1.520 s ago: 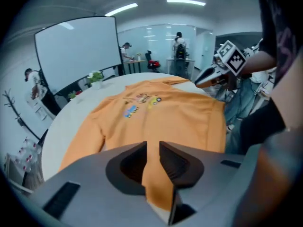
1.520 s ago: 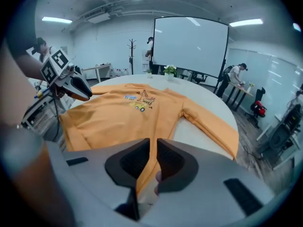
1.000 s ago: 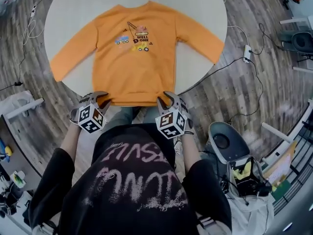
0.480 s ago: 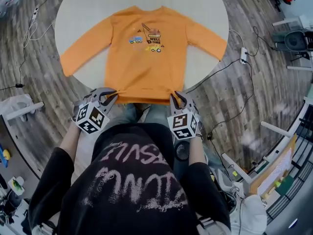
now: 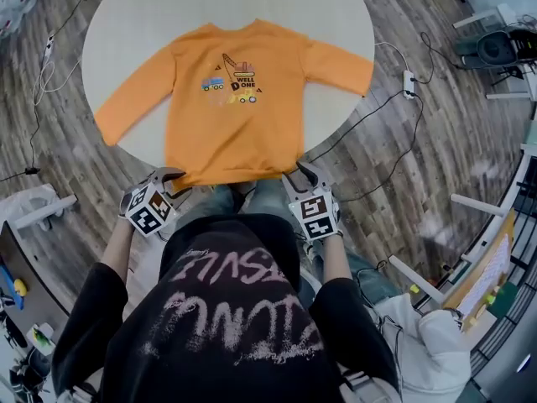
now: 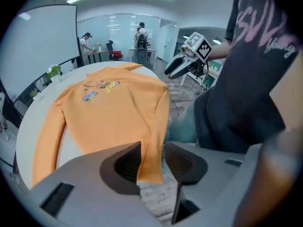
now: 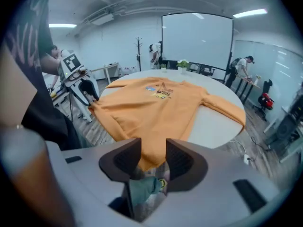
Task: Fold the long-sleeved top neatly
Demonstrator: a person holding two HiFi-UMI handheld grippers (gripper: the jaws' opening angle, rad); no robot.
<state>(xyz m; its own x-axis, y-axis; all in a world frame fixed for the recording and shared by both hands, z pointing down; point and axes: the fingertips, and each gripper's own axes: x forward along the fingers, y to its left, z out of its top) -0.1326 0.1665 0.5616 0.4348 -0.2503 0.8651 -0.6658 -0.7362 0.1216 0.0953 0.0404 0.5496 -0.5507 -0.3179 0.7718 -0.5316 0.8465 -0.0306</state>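
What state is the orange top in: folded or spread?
Spread: the orange long-sleeved top lies print-up on the round table, both sleeves out sideways, hem at the near edge.

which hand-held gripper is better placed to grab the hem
Probably left: the left hand-held gripper, jaws just opened, has the top's hem corner well between them; the right hand-held gripper, also just opened, only its tip.
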